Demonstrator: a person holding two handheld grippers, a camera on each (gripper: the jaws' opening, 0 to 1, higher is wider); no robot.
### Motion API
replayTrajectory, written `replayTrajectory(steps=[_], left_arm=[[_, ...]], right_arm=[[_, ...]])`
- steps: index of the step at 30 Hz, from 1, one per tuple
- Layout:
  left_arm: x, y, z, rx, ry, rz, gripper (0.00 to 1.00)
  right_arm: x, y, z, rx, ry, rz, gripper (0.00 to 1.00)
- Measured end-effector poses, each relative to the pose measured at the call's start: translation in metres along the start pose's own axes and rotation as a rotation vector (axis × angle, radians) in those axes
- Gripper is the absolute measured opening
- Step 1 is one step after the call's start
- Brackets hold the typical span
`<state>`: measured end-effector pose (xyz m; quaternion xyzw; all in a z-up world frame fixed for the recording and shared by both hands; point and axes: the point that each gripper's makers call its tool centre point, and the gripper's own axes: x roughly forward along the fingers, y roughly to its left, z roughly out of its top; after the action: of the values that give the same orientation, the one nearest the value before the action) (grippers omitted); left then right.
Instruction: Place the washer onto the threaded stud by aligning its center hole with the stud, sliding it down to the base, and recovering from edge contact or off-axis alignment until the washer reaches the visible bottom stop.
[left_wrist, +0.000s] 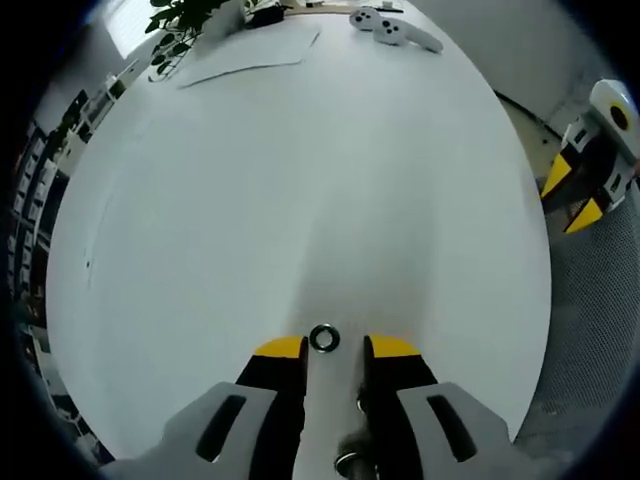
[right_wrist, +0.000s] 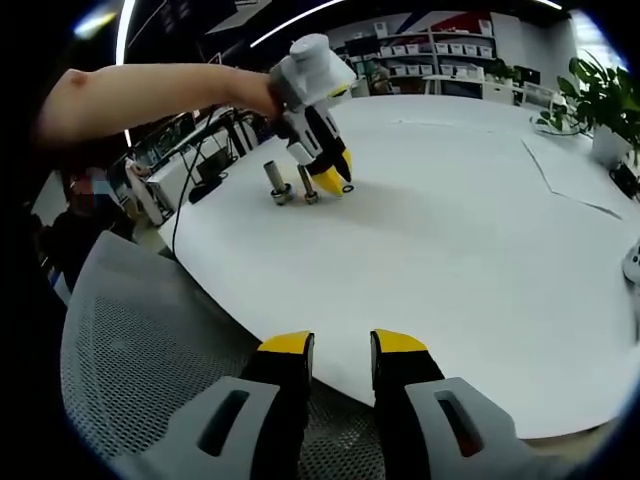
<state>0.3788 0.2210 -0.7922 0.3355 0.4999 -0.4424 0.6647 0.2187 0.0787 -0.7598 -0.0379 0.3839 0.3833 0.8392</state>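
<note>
A small dark metal washer (left_wrist: 323, 339) lies flat on the white round table (left_wrist: 300, 180), just at the yellow tips of my left gripper (left_wrist: 336, 347), whose jaws stand open on either side of it without touching. Low between those jaws a metal stud top (left_wrist: 348, 463) shows. In the right gripper view a person's arm holds the left gripper (right_wrist: 338, 180) tip-down on the table, with two upright threaded studs (right_wrist: 277, 183) (right_wrist: 308, 185) just left of it and the washer (right_wrist: 347, 188) by its tips. My right gripper (right_wrist: 343, 343) is open and holds nothing, at the table's near edge.
A grey mesh chair (right_wrist: 130, 340) sits under the right gripper. White game controllers (left_wrist: 395, 28), a paper sheet (left_wrist: 250, 55) and a potted plant (left_wrist: 175, 25) lie at the table's far side. A black cable (right_wrist: 195, 195) hangs off the edge near the studs.
</note>
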Motion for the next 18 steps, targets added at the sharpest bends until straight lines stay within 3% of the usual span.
replayTrajectory(steps=[18], left_arm=[[0.0033, 0.0019, -0.0008, 0.040, 0.004, -0.002, 0.19]], right_arm=[[-0.0001, -0.0020, 0.0013, 0.004, -0.008, -0.009, 0.25]])
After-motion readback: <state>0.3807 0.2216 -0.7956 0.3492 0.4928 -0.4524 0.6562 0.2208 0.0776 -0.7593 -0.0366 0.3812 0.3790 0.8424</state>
